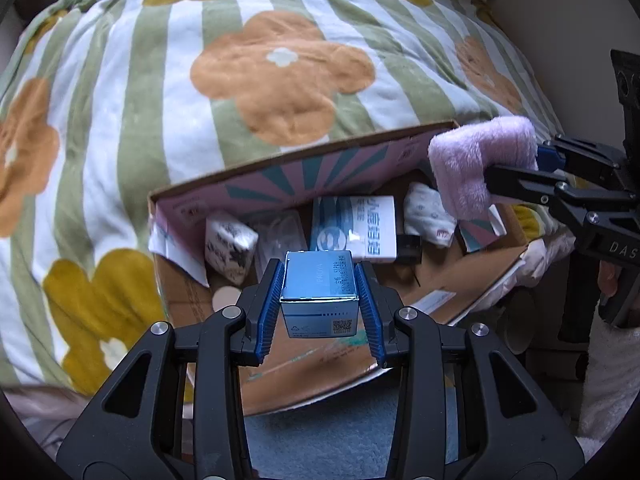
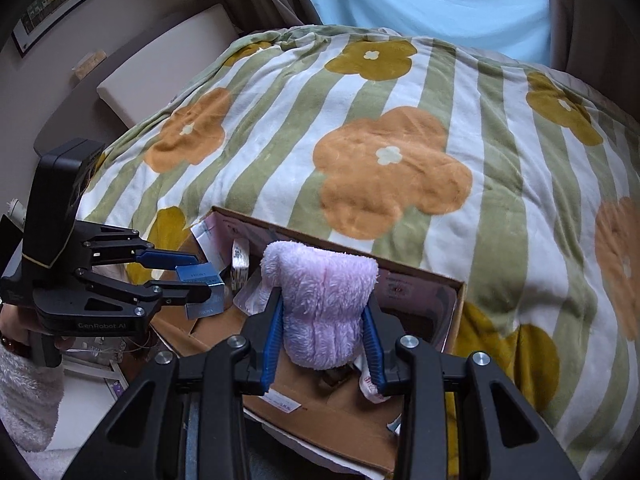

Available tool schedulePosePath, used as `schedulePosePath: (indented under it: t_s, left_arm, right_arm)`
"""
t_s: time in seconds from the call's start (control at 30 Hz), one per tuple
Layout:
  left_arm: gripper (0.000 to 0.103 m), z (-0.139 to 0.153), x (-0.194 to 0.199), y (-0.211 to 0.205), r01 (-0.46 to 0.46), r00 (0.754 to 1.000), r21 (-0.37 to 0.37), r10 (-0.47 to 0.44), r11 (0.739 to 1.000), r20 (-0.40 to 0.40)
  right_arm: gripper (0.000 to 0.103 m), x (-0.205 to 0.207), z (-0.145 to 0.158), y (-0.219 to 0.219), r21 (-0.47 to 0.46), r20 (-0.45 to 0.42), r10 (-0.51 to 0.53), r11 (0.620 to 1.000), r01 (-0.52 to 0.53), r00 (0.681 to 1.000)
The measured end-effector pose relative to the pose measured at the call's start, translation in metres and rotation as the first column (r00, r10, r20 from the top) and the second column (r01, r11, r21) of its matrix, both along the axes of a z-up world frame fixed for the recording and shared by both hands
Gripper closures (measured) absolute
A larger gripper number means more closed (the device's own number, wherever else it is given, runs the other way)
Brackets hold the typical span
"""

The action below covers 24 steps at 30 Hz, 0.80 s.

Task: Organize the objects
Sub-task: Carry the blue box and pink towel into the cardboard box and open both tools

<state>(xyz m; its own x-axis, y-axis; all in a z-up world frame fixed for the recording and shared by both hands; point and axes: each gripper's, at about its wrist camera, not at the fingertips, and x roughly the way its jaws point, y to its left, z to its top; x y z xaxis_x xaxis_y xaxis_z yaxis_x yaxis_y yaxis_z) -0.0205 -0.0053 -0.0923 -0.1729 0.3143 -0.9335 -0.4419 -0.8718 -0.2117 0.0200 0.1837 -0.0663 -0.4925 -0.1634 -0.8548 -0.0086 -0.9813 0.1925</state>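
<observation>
— Holding a blue box (image 1: 318, 286), is it, the left gripper (image 1: 320, 312)?

— Yes. Its jaws are closed partway onto the box's two sides, blue pads (image 1: 269, 312) pressed flat against it. The box is off the surface, over the near part of the open carton (image 1: 280, 172). From the right wrist view the same box (image 2: 200, 280) sits between the left gripper's (image 2: 188, 280) jaws at the carton's (image 2: 420, 276) left end.

— And the right gripper (image 2: 324, 344)?

— Jaws clamped partway on a fluffy lilac cloth (image 2: 320, 304), folded or rolled, standing up between the pads. It is held above the carton's right part. The left wrist view shows the cloth (image 1: 476, 160) at the carton's far right corner, with the right gripper (image 1: 516, 172) coming in from the right.

— What lies in the carton?

— A white-and-blue packet (image 1: 356, 228) flat in the middle, a small black-and-white patterned box (image 1: 230, 246) to its left, a clear plastic pack (image 1: 280, 232) between them, a white printed cloth bundle (image 1: 428, 216) on the right, and a small dark item (image 1: 408, 248) I cannot identify.

— Where does the carton rest?

— On a bed, against a blanket (image 1: 260, 80) with green stripes and orange and mustard flowers. The inside of its far wall is pink with teal rays.
</observation>
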Motion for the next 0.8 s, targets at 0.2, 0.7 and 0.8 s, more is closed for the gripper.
schedulePosePath:
  t_s: [0.2,0.7,0.8]
  left_arm:
    - [0.069,-0.018,0.012,-0.010,-0.008,1.000,-0.006,0.009,1.000,0.018]
    - [0.069,-0.020,0.013,-0.005,0.051,0.999,-0.018,-0.051,0.999,-0.005]
    - [0.069,-0.023,0.012,-0.002,0.053,0.999,-0.024,-0.053,0.998,-0.004]
  right_arm:
    - [0.070,0.013,-0.027,-0.009,-0.001,0.042,-0.011,1.000,0.011,0.999]
    - [0.070,0.013,-0.035,-0.013,0.035,0.080,-0.049,0.998,0.046,0.996]
    - [0.070,0.012,-0.038,-0.012,0.037,0.091,-0.073,0.997,0.070,0.993]
